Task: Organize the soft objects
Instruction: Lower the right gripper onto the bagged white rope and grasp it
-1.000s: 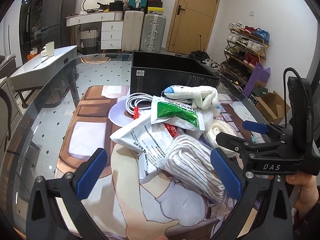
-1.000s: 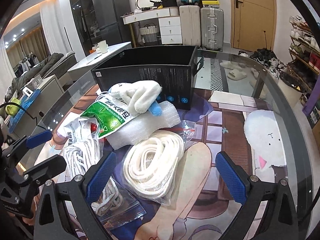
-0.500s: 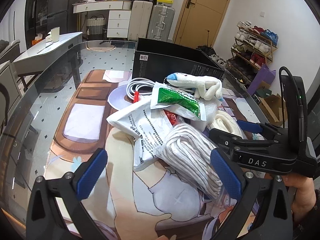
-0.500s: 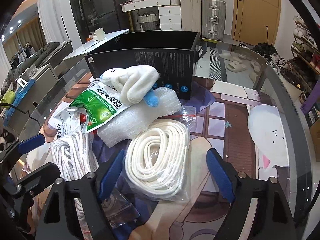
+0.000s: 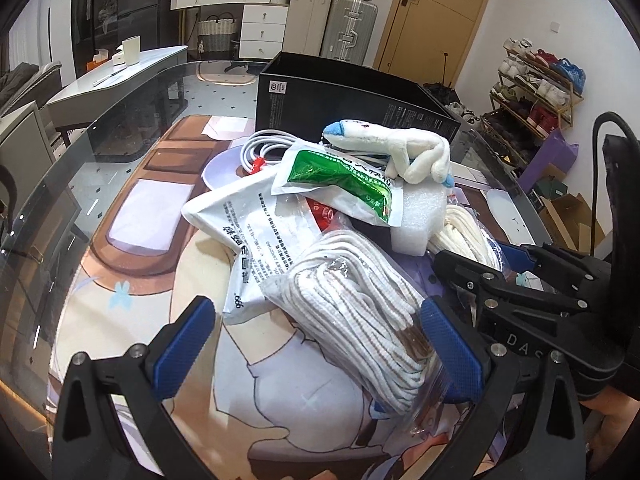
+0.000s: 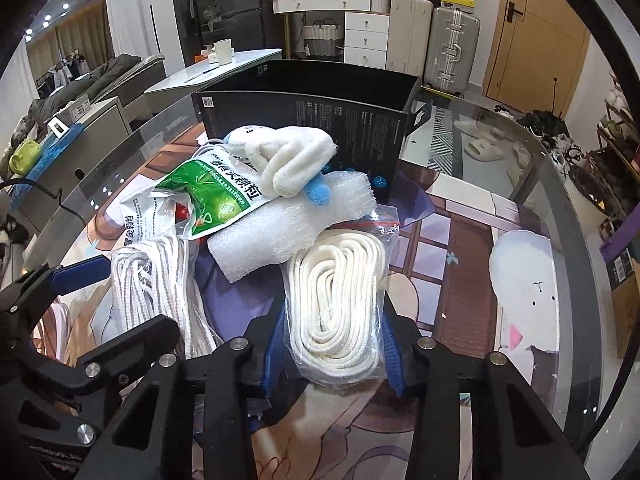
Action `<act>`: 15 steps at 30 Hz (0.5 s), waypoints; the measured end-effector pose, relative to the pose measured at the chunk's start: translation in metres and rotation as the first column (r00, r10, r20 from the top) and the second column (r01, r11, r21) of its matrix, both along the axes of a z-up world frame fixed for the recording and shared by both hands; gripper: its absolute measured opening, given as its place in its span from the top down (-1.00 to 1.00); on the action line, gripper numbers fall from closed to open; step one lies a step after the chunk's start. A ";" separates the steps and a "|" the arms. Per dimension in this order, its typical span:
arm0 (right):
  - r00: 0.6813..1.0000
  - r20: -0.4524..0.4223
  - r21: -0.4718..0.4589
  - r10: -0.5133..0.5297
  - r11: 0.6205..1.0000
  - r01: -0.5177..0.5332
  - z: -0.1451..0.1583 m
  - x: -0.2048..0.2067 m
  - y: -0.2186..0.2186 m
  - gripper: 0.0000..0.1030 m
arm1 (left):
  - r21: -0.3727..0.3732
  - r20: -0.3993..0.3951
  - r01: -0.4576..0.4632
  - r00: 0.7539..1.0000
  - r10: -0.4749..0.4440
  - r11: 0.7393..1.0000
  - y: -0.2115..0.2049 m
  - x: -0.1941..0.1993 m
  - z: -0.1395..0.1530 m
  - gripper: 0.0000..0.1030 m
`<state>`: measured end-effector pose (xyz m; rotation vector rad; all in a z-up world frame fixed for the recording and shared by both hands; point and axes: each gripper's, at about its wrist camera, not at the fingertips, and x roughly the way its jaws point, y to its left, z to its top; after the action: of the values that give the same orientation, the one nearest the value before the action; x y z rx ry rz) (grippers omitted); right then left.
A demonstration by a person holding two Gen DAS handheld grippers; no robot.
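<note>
Item: clear bag of coiled thick white rope (image 6: 338,304), lying on the glass table's printed mat (image 6: 448,280) before the black box (image 6: 320,120) (presumed destination); right gripper (image 6: 334,346) closing on the bag's near end, left gripper (image 5: 316,344) agape — seat the pads past slippery film before lifting.

From your right wrist view, the bagged cream rope (image 6: 338,304) hides the blue pads of the right gripper (image 6: 334,344), whose fingers are closing on either side of it, so contact there probably exists but cannot be confirmed. The foam block (image 6: 292,232) covers that bag's far end. In the left wrist view, the white cable (image 5: 266,146) disappears under the green packet (image 5: 340,178), and the red pouch (image 5: 326,214) shows only a sliver. The black box (image 5: 340,100) keeps its inside out of sight. Your hand (image 5: 612,420) is cut off at the frame's lower right edge.
</note>
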<state>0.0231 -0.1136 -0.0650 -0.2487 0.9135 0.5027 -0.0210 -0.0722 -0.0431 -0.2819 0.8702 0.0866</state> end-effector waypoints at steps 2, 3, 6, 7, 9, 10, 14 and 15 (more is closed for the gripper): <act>1.000 0.014 0.002 0.012 1.000 -0.012 0.003 -0.003 -0.003 0.20 | -0.005 -0.004 -0.014 1.000 0.014 1.000 -0.001 0.001 0.000 -0.99; 1.000 0.024 -0.005 0.018 1.000 -0.018 0.004 -0.005 -0.003 0.20 | -0.004 -0.007 -0.023 1.000 0.023 1.000 -0.002 0.002 -0.001 -0.99; 0.999 0.042 -0.014 0.035 0.999 -0.034 0.011 -0.008 -0.007 0.21 | -0.019 -0.021 -0.039 0.999 0.039 0.999 -0.005 0.004 -0.002 -0.99; 0.998 0.045 -0.012 0.041 0.999 -0.041 0.013 -0.009 -0.009 0.21 | -0.022 -0.023 -0.042 0.999 0.042 0.999 -0.005 0.005 -0.002 -0.99; 0.997 0.054 -0.019 0.053 0.998 -0.052 0.016 -0.011 -0.012 0.21 | -0.020 -0.027 -0.051 0.998 0.050 0.999 -0.006 0.007 -0.001 -0.99; 0.997 0.055 -0.021 0.057 0.998 -0.056 0.017 -0.012 -0.014 0.21 | -0.019 -0.029 -0.057 0.998 0.056 0.998 -0.006 0.008 -0.001 -0.99; 0.995 0.048 -0.016 0.084 0.996 -0.083 0.018 -0.016 -0.017 0.21 | -0.009 -0.032 -0.072 0.997 0.072 0.997 -0.006 0.010 -0.004 -1.00; 0.995 0.050 -0.021 0.088 0.996 -0.087 0.018 -0.018 -0.017 0.21 | -0.009 -0.035 -0.077 0.996 0.076 0.997 -0.005 0.010 -0.005 -0.99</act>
<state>0.0048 -0.1301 -0.0472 -0.3186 0.8606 0.5661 -0.0111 -0.0775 -0.0479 -0.3238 0.8944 0.1587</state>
